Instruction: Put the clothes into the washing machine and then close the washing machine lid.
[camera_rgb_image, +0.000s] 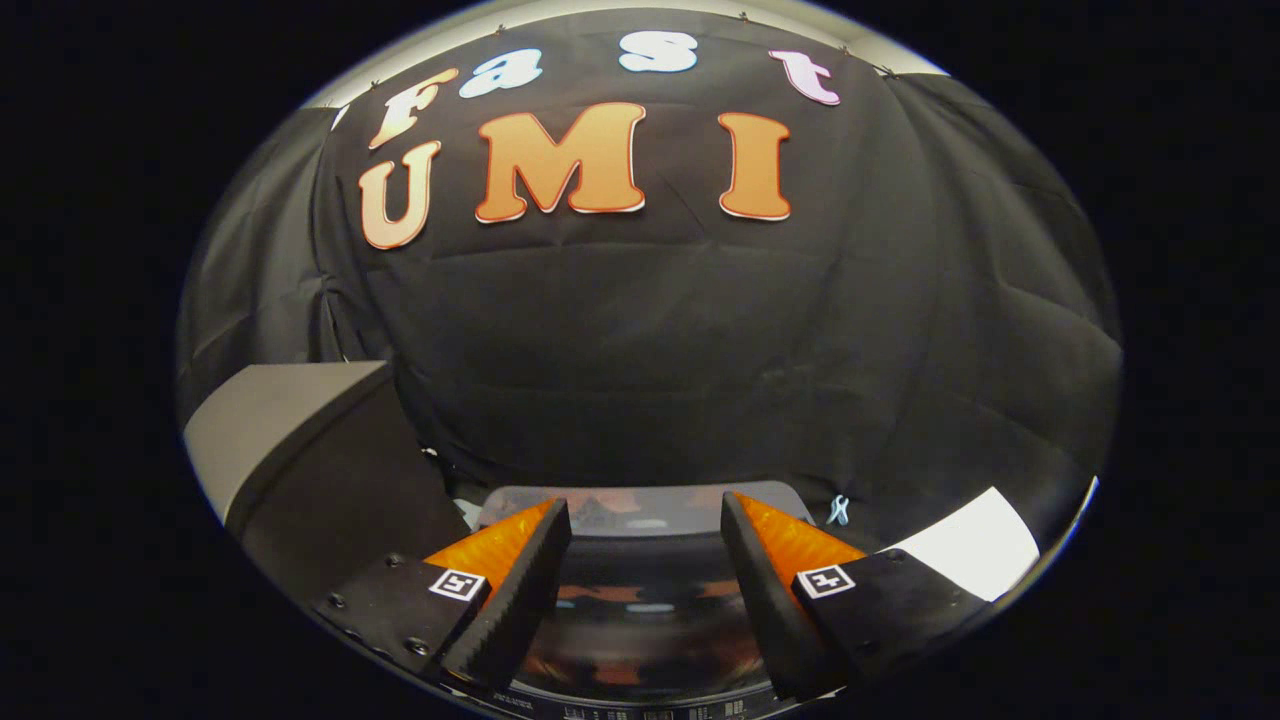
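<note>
Two orange-backed fingers (520, 570) frame the scene, and between them the gripper (645, 520) stands wide open with nothing in its hold; the gap between the toothed pads is bare.

Off to the left, beyond the left finger, a grey box-like block (290, 440) with a dark side face stands against the black cloth wall (650, 350); what it is I cannot tell. It sits well apart from the fingers and plays no evident part in the job.

Between the fingers and just ahead of them lies the washing machine lid (640, 600), a dark glossy pane that mirrors the booth above it. It looks to be down flat over the drum, though the fisheye bend and the reflections make that uncertain. A strip of small markings on the washing machine (640, 712) runs along the near rim below the fingers.

No clothes can be made out. The gripper points straight along the top of the machine, likely so the open jaws can meet the lid's far edge squarely.

Right of the right finger a small pale blue clip (838, 511) hangs at the cloth's foot, and further right a white patch (975, 545) shows.
</note>
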